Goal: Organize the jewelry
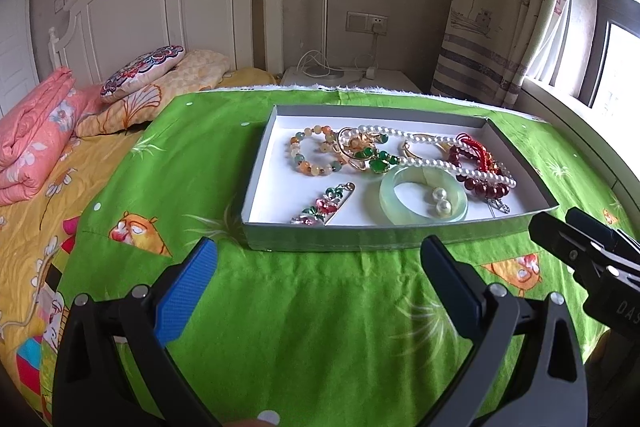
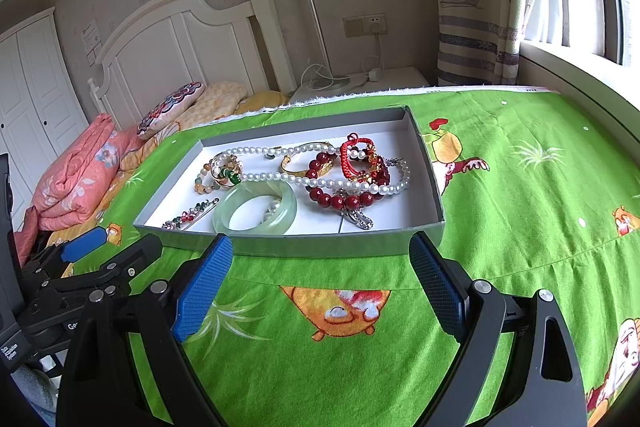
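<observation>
Blue-padded fingers [image 1: 188,291] of both grippers [image 1: 320,255] [image 2: 320,247] are spread wide, empty, before the jewelry tray [image 1: 360,239].

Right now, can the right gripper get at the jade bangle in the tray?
Probably yes. The right gripper is open and empty, the jade bangle lies uncovered just behind the tray's low near wall.

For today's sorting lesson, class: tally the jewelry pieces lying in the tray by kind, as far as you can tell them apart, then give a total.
All in the tray:
Beaded bracelets: 2, pastel bead bracelet, dark red bead bracelet
Bangles: 2, jade bangle, gold bangle
Pearl necklace: 1
Jeweled hair clip: 1
Red cord bracelet: 1
Gold and green gem piece: 1
Total: 8; the tangle may hide more.
</observation>
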